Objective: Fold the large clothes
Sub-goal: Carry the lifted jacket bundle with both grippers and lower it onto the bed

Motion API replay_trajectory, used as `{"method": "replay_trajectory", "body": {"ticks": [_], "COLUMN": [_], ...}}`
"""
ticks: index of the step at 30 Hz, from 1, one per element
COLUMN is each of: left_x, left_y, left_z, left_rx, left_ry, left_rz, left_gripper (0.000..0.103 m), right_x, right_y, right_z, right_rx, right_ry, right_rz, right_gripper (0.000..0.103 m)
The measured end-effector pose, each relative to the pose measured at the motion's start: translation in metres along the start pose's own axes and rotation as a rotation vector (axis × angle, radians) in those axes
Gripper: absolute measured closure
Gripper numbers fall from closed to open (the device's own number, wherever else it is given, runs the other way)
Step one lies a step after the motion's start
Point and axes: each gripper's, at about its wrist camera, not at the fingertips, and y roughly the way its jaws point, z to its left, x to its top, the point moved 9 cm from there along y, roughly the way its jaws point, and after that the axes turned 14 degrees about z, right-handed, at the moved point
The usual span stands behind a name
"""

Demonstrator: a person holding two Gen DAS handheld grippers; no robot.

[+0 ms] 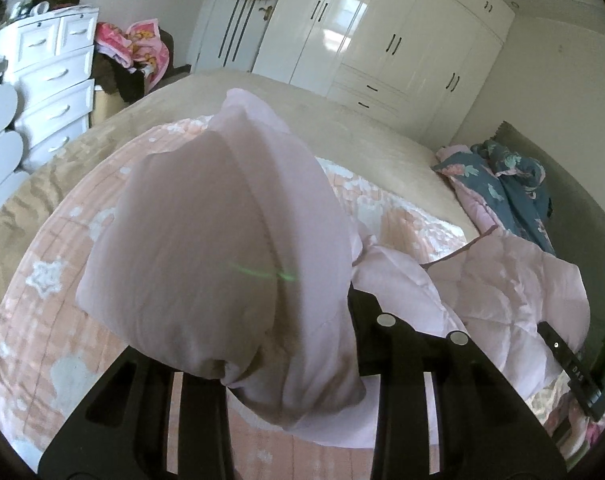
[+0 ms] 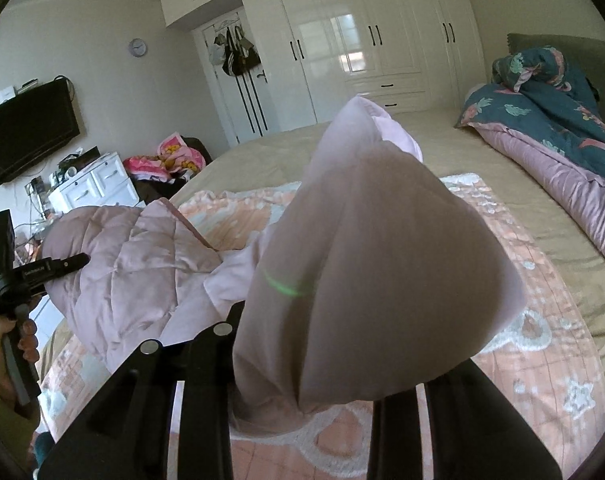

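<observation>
Across the bed [image 2: 482, 200] lies a peach blanket [image 2: 522, 352]. Both the left gripper [image 1: 290, 376] and right gripper [image 2: 302, 392] pinch the pink quilted jacket [image 2: 142, 264], lifted above the blanket's middle.

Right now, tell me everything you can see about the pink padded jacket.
The pink padded jacket is pale lilac-pink, quilted in diamond stitching, with a darker pink trimmed edge. It looks soft and puffy. Both tongs, left and right, are shut on bunched ends of it, lifting them up towards the cameras. The quilted body sags between them onto the peach star-patterned blanket on the bed.
</observation>
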Motion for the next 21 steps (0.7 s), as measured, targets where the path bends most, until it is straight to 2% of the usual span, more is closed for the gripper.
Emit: {"method": "replay_trajectory", "body": {"ticks": [21], "left_x": [-0.063], "left_y": [-0.027], "left_z": [0.018], "left_rx": [0.036], "left_ry": [0.039], "left_rz": [0.028], "left_gripper": [0.079], "right_x": [-0.057], "right_y": [-0.027], "right_z": [0.019], "right_rx": [-0.008], "right_ry": [0.016], "right_rz": [0.035], "right_gripper": [0.075]}}
